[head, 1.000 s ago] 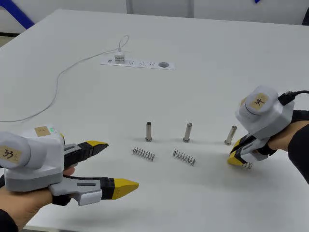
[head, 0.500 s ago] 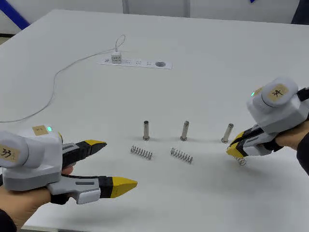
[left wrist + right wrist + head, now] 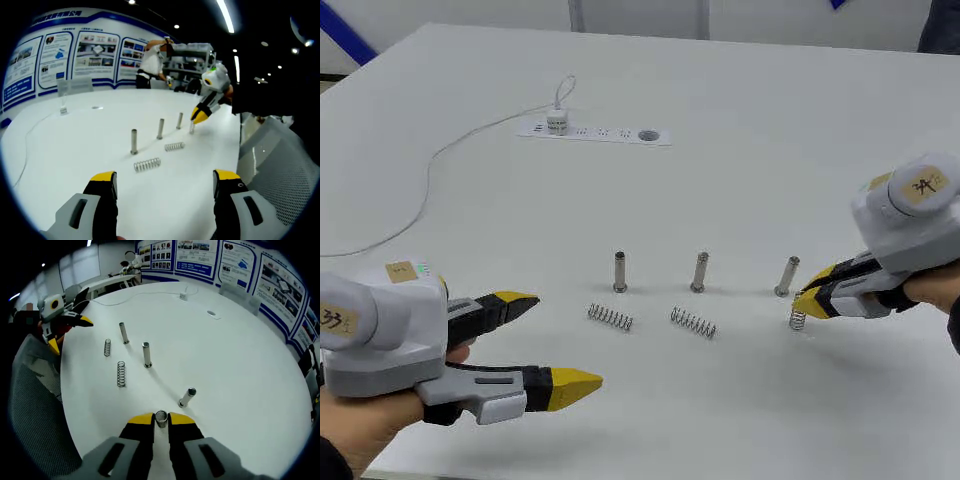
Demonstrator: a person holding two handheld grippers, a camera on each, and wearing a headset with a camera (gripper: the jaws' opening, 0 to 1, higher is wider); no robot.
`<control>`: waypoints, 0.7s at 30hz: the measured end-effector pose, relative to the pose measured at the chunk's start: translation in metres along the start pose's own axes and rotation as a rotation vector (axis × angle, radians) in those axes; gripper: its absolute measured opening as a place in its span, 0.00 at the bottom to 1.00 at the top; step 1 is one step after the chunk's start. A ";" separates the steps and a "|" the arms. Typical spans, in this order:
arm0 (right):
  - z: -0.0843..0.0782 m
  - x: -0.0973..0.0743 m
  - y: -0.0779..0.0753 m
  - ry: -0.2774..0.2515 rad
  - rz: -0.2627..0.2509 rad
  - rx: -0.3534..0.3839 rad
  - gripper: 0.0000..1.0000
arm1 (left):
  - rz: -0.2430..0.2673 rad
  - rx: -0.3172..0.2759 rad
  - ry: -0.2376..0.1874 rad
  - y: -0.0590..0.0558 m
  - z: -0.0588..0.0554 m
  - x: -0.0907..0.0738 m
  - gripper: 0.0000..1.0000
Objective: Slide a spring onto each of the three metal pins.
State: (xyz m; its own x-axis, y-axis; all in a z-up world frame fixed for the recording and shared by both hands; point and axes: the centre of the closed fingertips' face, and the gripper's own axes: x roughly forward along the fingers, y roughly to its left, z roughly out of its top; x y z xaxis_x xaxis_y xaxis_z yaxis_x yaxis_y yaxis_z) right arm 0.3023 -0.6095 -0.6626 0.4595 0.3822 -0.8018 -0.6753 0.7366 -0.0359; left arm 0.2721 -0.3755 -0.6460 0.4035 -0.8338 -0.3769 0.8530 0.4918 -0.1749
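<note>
Three metal pins stand upright in a row on the white table: left pin (image 3: 619,271), middle pin (image 3: 699,271), right pin (image 3: 787,276). Two springs lie in front of them: one (image 3: 610,317) by the left pin, another (image 3: 692,322) by the middle pin. My right gripper (image 3: 804,306) is shut on a third spring (image 3: 797,319), held upright just right of the right pin (image 3: 186,397); the held spring (image 3: 160,418) sits between the yellow tips. My left gripper (image 3: 552,340) hovers open at the near left, with nothing between its fingers (image 3: 102,181).
A white power strip (image 3: 592,131) with a plugged-in charger and a cable (image 3: 430,160) lies at the back of the table. The table's near edge runs just below my left gripper. A person stands beyond the table's far end in the left gripper view.
My right gripper has lifted the third spring off the table and turned it upright next to the right pin. The left gripper has stayed in place.
</note>
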 end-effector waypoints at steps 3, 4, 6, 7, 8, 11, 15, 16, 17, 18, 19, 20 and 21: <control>0.007 -0.005 0.001 -0.030 -0.001 0.015 0.11 | 0.001 0.000 -0.001 0.000 0.000 0.000 0.80; 0.009 -0.007 0.001 -0.038 0.000 0.018 0.11 | 0.001 0.001 -0.001 0.000 0.000 0.000 0.80; 0.014 -0.011 0.001 -0.056 -0.004 0.018 0.11 | 0.000 0.001 0.000 0.000 0.000 0.000 0.80; 0.017 -0.013 0.001 -0.062 -0.005 0.018 0.11 | -0.001 0.001 -0.001 0.000 0.000 0.000 0.80; 0.020 -0.016 0.000 -0.074 -0.006 0.018 0.11 | 0.000 0.002 0.000 0.000 0.000 0.000 0.80; 0.030 -0.024 -0.002 -0.103 -0.014 0.018 0.11 | 0.000 0.002 -0.001 0.000 0.000 0.000 0.80; 0.040 -0.033 -0.005 -0.137 -0.024 0.023 0.11 | 0.000 0.004 0.000 0.000 0.000 0.000 0.80; 0.043 -0.035 -0.007 -0.148 -0.029 0.024 0.11 | 0.000 0.004 0.000 0.000 0.000 0.000 0.80; 0.045 -0.036 -0.008 -0.154 -0.033 0.025 0.11 | 0.000 0.004 0.001 0.000 0.000 0.000 0.80; 0.047 -0.038 -0.010 -0.162 -0.040 0.025 0.11 | 0.000 0.003 0.000 0.000 0.000 0.000 0.80; 0.049 -0.039 -0.012 -0.167 -0.045 0.026 0.11 | 0.000 0.002 0.000 0.000 0.000 0.000 0.80; 0.050 -0.040 -0.013 -0.171 -0.049 0.027 0.11 | 0.001 0.002 0.000 0.000 0.000 0.000 0.80; 0.051 -0.041 -0.016 -0.177 -0.057 0.031 0.11 | 0.001 0.003 0.000 0.000 0.000 0.000 0.80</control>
State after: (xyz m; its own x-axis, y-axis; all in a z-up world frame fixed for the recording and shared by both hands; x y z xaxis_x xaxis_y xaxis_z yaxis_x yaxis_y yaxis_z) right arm 0.3240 -0.6085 -0.5984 0.5927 0.4296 -0.6813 -0.6284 0.7758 -0.0575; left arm 0.2724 -0.3754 -0.6457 0.4040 -0.8335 -0.3769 0.8536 0.4916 -0.1721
